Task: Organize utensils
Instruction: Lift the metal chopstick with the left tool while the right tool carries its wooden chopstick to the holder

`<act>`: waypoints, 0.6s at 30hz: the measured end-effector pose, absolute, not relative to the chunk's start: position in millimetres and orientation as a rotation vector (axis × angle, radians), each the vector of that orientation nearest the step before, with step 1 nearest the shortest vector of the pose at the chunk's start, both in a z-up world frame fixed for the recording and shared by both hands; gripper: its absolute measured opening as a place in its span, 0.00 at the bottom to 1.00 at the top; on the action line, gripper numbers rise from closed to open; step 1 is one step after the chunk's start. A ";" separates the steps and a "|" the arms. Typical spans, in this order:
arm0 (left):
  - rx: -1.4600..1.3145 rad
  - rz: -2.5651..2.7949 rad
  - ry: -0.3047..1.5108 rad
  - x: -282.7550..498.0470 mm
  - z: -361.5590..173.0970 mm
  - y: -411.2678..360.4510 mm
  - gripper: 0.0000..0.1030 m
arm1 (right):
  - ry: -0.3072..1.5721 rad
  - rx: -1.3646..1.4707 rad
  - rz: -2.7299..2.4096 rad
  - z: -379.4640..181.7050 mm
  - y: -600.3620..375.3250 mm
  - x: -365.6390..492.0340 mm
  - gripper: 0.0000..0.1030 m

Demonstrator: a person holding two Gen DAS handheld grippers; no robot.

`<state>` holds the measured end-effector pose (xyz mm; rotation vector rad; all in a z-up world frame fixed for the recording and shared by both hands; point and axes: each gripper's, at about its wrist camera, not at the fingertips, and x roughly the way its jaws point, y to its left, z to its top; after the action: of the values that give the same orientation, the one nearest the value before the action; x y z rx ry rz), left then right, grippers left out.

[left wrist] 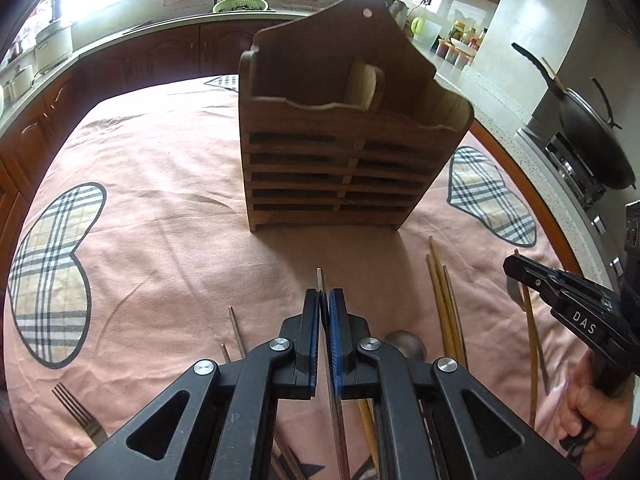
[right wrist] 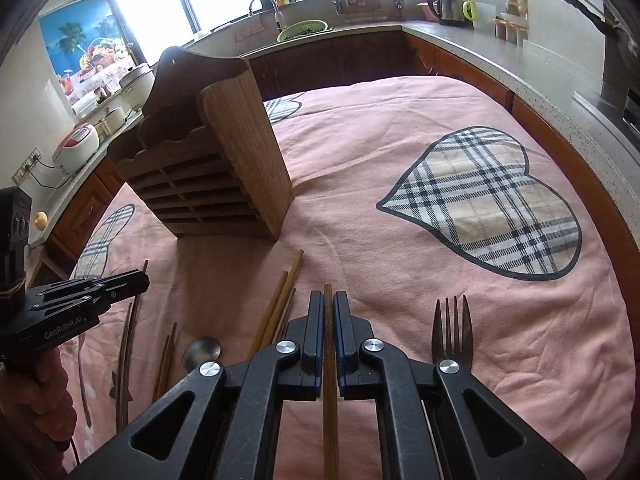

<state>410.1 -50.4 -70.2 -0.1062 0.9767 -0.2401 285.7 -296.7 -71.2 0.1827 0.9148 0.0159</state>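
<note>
Both claws are clamped; the left gripper [left wrist: 324, 300] pinches a thin metal chopstick [left wrist: 320, 278], the right gripper [right wrist: 328, 304] a wooden chopstick [right wrist: 328, 292], both still on the pink cloth [right wrist: 360, 216]; pickup step, seemingly; next, lift and tip them into the wooden holder [left wrist: 340, 152] just beyond.

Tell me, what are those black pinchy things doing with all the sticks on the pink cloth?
A person is tidying utensils with two hand-held grippers. The left gripper is shut on a thin metal chopstick, and the right gripper is shut on a wooden chopstick. More chopsticks, a fork and a spoon lie on the tablecloth. The wooden holder looks empty.
</note>
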 end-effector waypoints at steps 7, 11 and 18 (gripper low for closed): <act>-0.138 -0.254 0.898 368.2 -35.5 -32.5 0.03 | 0.846 0.178 0.029 -39.6 -286.2 268.0 0.04; -0.147 -0.259 0.859 344.2 -16.9 -19.3 0.03 | 0.811 0.168 0.033 -24.7 -280.7 259.8 0.04; -0.168 -0.265 0.811 308.2 7.5 0.7 0.03 | 0.765 0.133 0.038 -2.6 -267.4 242.6 0.04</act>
<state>308.2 0.7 7.5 -0.1675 0.8108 -0.2646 242.6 -267.4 -2.6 0.1334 0.7653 0.0379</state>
